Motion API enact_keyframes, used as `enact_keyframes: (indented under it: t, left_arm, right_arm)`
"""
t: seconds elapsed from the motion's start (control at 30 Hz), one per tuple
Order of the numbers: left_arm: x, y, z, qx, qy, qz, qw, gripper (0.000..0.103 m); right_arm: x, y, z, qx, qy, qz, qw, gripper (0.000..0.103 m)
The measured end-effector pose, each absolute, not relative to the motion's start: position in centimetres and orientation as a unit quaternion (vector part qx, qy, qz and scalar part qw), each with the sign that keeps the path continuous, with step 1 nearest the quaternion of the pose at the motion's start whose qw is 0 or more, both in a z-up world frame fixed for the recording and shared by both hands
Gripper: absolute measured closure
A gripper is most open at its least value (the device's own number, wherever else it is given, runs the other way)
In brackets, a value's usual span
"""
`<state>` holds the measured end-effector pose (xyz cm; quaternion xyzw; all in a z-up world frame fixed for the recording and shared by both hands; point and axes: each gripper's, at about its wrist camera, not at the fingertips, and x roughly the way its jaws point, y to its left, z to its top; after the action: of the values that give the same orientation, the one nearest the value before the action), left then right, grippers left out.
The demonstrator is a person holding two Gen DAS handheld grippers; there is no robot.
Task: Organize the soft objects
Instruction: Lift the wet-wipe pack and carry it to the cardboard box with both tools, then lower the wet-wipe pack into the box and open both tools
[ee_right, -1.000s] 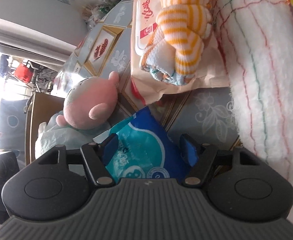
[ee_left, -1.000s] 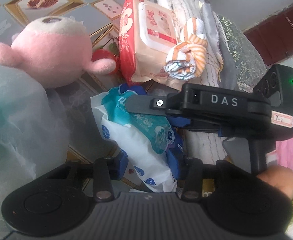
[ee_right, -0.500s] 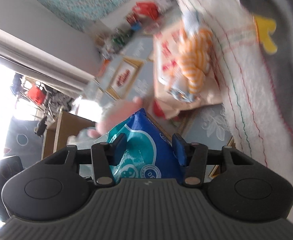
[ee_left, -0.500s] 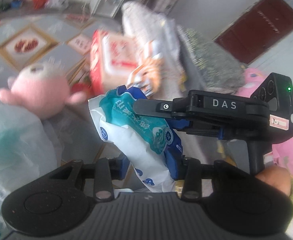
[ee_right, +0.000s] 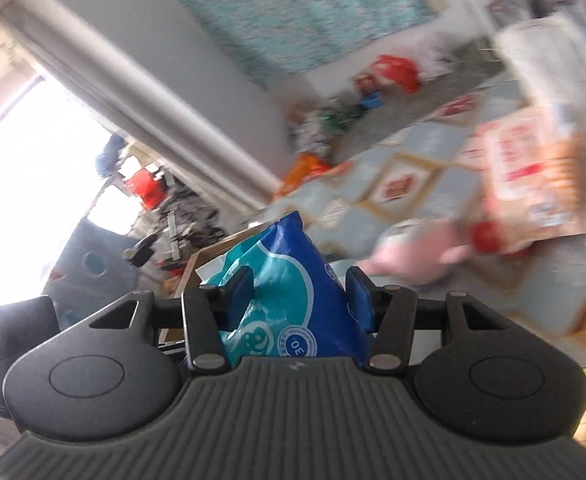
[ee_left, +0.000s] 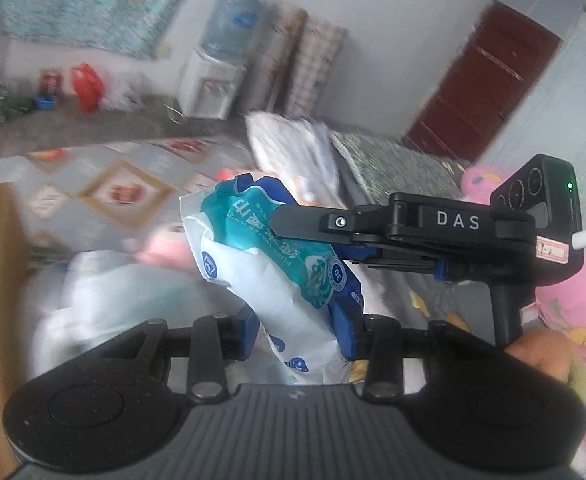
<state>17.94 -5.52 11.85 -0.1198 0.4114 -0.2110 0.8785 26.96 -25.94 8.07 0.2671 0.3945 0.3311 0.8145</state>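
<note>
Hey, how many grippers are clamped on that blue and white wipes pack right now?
2. The left gripper pinches the wipes pack at its lower end; the right gripper grips its blue edge, reaching in from the right in the left wrist view.

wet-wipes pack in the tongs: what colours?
Teal, white and dark blue wet-wipes pack; clearest in left wrist view.

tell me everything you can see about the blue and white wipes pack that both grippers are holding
The wipes pack is a soft, crinkled plastic pouch, white with teal and dark blue print, round badges and script too blurred to read. It hangs in the air, tilted, dented where it is pinched. The left gripper clamps its lower end between blue pads; the right gripper squeezes the other end from the side. Nothing else touches it.
</note>
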Motion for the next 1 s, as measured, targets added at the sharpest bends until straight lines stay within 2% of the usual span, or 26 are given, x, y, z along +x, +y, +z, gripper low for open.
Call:
enact_keyframes:
  t: [0.3, 0.6, 0.73, 1.0]
  left_arm:
    - [12.4, 8.7, 11.5, -0.168, 0.405, -0.084, 0.895, 0.064]
    - [11.7, 21.2, 7.0, -0.234, 0.452, -0.028, 0.861, 0.064]
    - [13.7, 25.0, 4.6, -0.244, 0.487, -0.043, 0.837, 0.064]
    - [18.4, 26.5, -0.6, -0.169, 0.560, -0.013, 0.811, 0.066]
  right_arm:
    - [27.2, -8.3, 7.5, 0.227, 0.444, 0.421, 0.757, 0.048]
    - [27.2, 7.0, 4.0, 0.158, 0.525, 0.422, 0.722, 0.047]
    - [27.6, 10.1, 2.3, 0.129, 0.542, 0.406, 0.725, 0.047]
    - [30.3, 10.3, 0.2, 0.117, 0.547, 0.385, 0.734, 0.047]
